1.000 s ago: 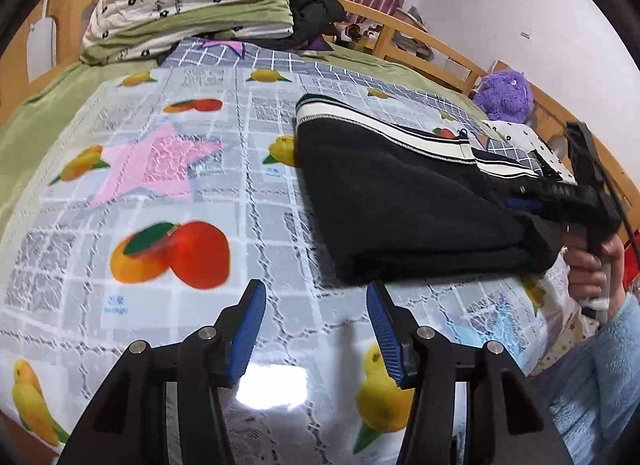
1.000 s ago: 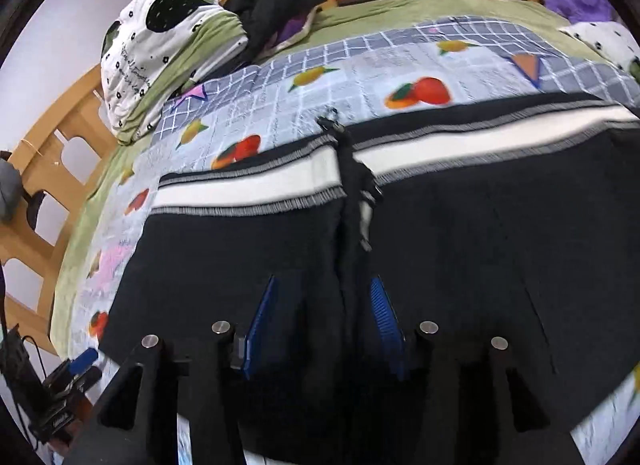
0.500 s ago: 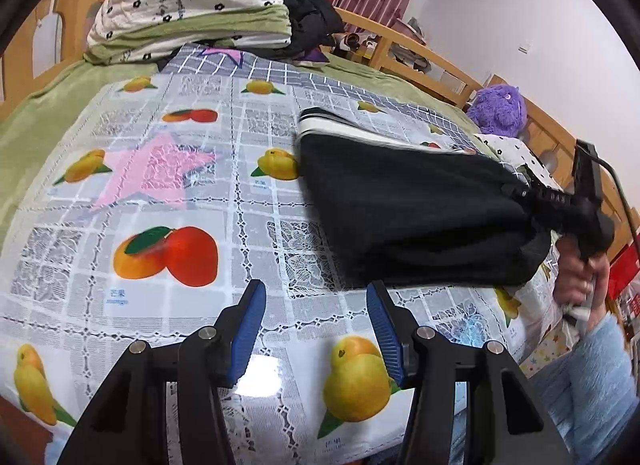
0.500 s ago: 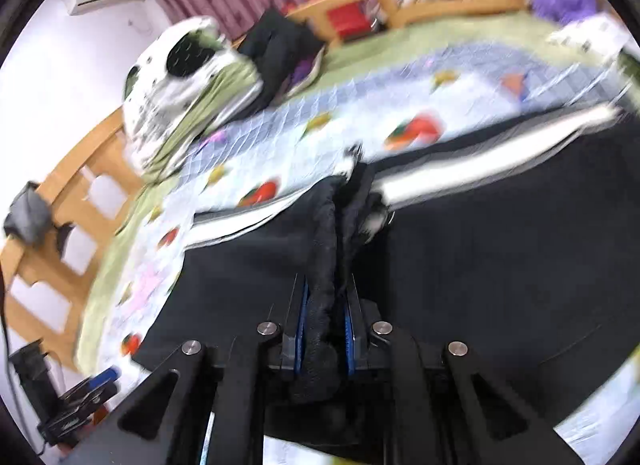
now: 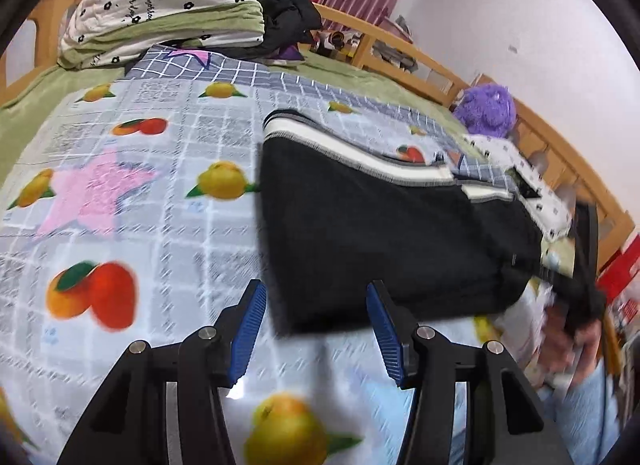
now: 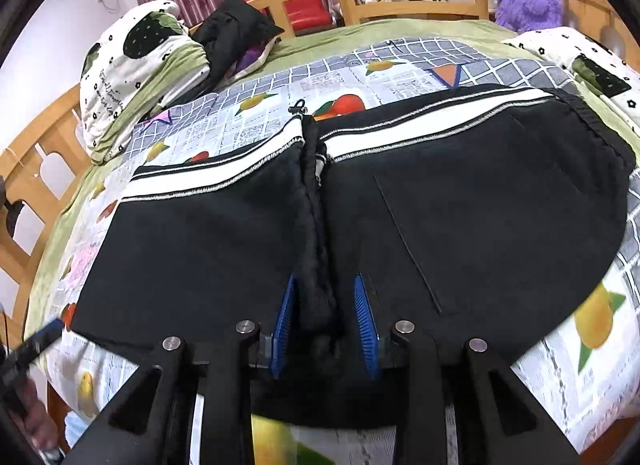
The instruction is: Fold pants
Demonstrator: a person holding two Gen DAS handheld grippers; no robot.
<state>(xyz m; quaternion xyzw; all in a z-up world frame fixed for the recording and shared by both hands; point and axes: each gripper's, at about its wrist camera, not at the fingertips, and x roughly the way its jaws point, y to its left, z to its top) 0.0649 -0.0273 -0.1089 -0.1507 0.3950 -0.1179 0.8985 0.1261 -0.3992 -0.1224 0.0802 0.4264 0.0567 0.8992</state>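
Nearest in the right wrist view: right gripper (image 6: pixel 325 325) low over the black pants (image 6: pixel 460 217), jaws narrowly parted and just reopened after a tight pinch half a second ago. Bunched ridge of dark fabric (image 6: pixel 318 297) standing up between the blue pads (image 6: pixel 283 329), apparently slack rather than squeezed. Looks like a release after a tug toward the near edge, judging by the near hem now hanging over the edge of the bed.

In the left wrist view: left gripper (image 5: pixel 314 325) about half open, empty, unchanged in spread over the last second, but shifted so that the near left corner of the pants now sits just beyond and between its fingertips, where only fruit-print cover (image 5: pixel 120 225) lay before. Blur throughout, so exact contact unclear.

Farther out: pants spread flat across the right half of the cover, white-striped waistband (image 6: pixel 224 177) along the far side. Beyond that, folded quilt (image 5: pixel 168 5) at far left and purple plush toy (image 5: pixel 486 109) at far right.

Likely meaning: garment repositioned, left corner next to be gripped for a fold.
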